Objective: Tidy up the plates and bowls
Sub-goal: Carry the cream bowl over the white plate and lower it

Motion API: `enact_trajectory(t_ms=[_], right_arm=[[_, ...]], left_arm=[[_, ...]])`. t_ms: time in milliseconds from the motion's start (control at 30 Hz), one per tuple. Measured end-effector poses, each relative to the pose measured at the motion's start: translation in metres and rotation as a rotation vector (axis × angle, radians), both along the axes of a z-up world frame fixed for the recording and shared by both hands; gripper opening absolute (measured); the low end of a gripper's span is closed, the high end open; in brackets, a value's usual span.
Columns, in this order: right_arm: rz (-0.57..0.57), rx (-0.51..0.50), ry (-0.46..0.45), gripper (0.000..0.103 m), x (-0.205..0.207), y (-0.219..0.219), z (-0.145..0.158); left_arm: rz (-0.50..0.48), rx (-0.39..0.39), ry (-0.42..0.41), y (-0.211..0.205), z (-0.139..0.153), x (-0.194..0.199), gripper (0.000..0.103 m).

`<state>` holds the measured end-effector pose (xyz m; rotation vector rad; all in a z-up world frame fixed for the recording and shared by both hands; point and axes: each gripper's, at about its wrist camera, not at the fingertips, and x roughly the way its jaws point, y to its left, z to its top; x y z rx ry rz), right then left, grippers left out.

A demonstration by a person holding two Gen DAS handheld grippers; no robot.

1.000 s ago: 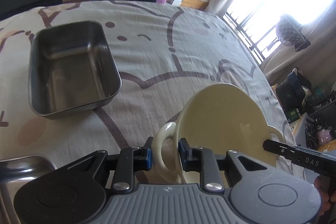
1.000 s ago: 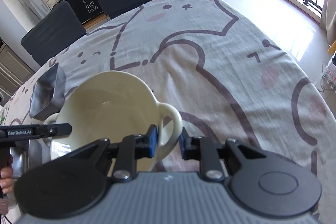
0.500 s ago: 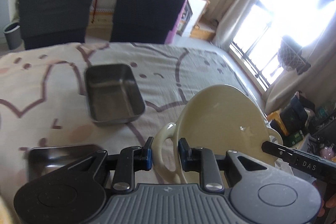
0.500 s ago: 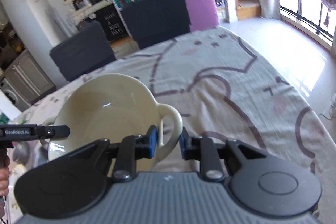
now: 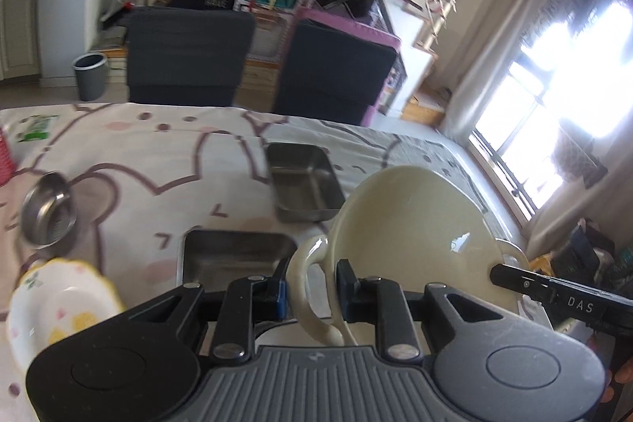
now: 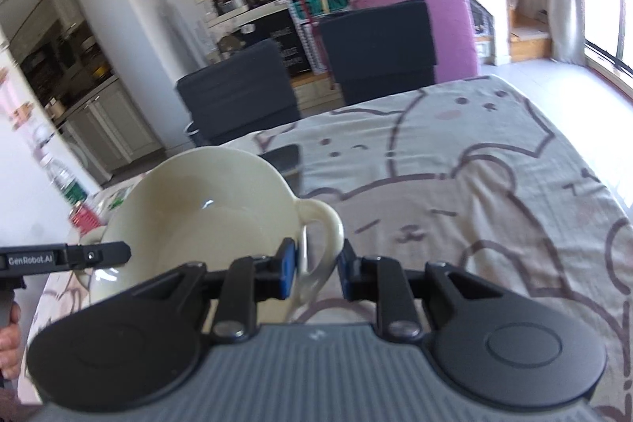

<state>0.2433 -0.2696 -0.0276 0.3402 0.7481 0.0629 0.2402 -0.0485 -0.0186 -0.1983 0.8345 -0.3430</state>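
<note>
A cream two-handled bowl [image 5: 419, 228] hangs tilted above the table, carried between both grippers. My left gripper [image 5: 310, 293] is shut on its left loop handle [image 5: 304, 287]. In the right wrist view the same bowl [image 6: 198, 208] shows, with my right gripper [image 6: 314, 273] shut on its other handle [image 6: 322, 236]. Below the bowl lie two rectangular steel trays, one near [image 5: 237, 256] and one farther [image 5: 302, 182]. A round steel bowl [image 5: 47, 212] and a white flowered plate [image 5: 51, 307] sit at the left.
The table wears a cartoon-print cloth [image 6: 474, 184]. Two dark chairs [image 5: 190, 54] stand at its far edge, with a grey bin [image 5: 90, 76] on the floor behind. A red object [image 5: 4, 161] and a green packet [image 5: 35, 129] lie at the far left.
Both grippers rose with the bowl and tipped upward, so more of the room shows. The steel trays slid down and away in view; the round steel bowl and flowered plate came into sight.
</note>
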Motion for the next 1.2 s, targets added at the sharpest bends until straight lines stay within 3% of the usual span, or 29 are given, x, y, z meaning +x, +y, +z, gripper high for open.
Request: enact_trajectory(t_ms=[167, 500, 833, 1200], right_arm=[[0.044, -0.007, -0.002, 0.027, -0.013, 0.021, 0.003], [0.050, -0.046, 0.048, 0.027, -0.027, 0.043, -0.015], [0.055, -0.066, 0.168, 0.027, -0.027, 0.049, -0.036], [0.076, -0.082, 0.224, 0.027, -0.021, 0.053, -0.049]], left_arm=[[0.058, -0.007, -0.037, 0.019, -0.003, -0.028, 0.025], [0.084, -0.043, 0.017, 0.034, -0.041, -0.050, 0.025], [0.074, -0.065, 0.103, 0.037, -0.082, -0.053, 0.026], [0.074, -0.069, 0.134, 0.041, -0.098, -0.047, 0.026]])
